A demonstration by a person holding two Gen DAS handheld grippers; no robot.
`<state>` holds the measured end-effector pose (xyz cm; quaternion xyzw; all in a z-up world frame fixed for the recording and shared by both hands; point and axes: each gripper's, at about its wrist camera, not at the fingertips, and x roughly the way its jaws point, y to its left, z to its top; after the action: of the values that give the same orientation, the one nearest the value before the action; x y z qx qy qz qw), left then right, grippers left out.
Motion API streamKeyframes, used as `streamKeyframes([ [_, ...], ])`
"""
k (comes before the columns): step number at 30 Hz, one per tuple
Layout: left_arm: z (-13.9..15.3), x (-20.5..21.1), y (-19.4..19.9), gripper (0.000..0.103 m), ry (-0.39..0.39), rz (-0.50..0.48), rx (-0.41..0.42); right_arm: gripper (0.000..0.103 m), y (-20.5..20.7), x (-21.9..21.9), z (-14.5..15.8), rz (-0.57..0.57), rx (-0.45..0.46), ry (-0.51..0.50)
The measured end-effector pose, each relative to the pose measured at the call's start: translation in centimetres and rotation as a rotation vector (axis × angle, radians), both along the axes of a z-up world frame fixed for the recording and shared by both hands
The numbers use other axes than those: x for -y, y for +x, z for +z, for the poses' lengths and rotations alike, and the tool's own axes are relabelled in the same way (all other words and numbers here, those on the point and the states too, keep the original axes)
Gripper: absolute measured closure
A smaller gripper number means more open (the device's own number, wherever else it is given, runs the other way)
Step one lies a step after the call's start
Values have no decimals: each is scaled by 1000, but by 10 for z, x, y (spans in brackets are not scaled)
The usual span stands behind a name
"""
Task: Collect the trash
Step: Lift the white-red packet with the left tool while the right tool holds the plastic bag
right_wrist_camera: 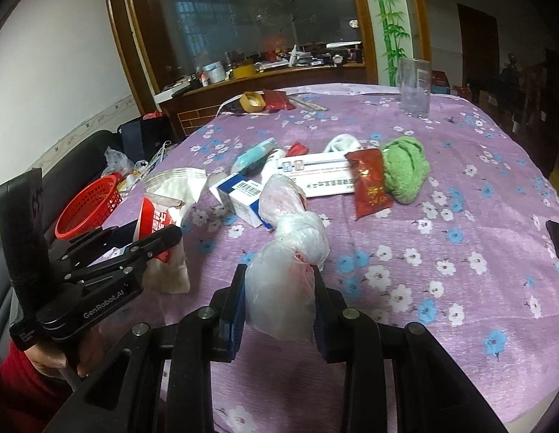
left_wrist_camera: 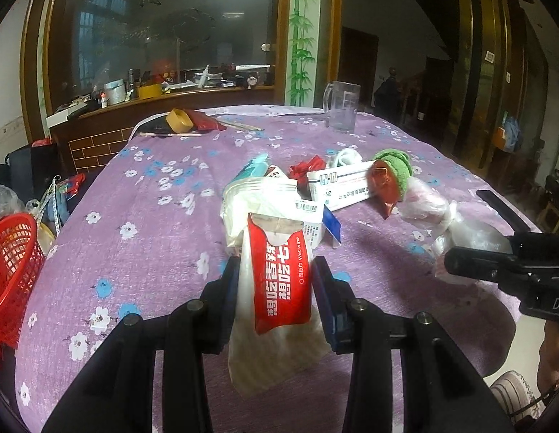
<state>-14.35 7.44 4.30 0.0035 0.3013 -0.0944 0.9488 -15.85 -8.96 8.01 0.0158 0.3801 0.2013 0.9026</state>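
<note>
Trash is split between both hands and the bench (left_wrist_camera: pixel 142 216). Left gripper (left_wrist_camera: pixel 276 281): fingers narrowed onto a red wet-wipe packet (left_wrist_camera: pixel 281 278) together with a whitish paper bag behind it, both lifted clear of the purple floral cloth. Right gripper (right_wrist_camera: pixel 279 292): fingers narrowed onto a knotted clear plastic bag (right_wrist_camera: pixel 290 238), whose far end droops toward the litter pile.

Still on the bench, mid-table: long white medicine box (right_wrist_camera: pixel 326 176), small blue-and-white box (right_wrist_camera: pixel 243 195), dark red sachet (right_wrist_camera: pixel 371 184), crumpled red wrapper (left_wrist_camera: pixel 306 169). A green cloth (right_wrist_camera: pixel 405 167) lies touching the sachet; whether it counts as trash I cannot tell.

Red basket (right_wrist_camera: pixel 88 209) sits off the bench's left edge, beside the left gripper; likely receptacle.

Judgement: step in hand is carry-and-drop.
- Take the left load over the basket rim before opening; the packet and bag may part on release.
- Keep the plastic bag's hanging end high so it does not drag the boxes.
- Drop one hand at a time.
</note>
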Motion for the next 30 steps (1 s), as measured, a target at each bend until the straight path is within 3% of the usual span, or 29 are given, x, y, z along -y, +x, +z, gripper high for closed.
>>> streamKeyframes([
  [30, 5, 10, -3, 65, 65, 30, 4, 69, 5, -8, 1, 27, -7, 9],
])
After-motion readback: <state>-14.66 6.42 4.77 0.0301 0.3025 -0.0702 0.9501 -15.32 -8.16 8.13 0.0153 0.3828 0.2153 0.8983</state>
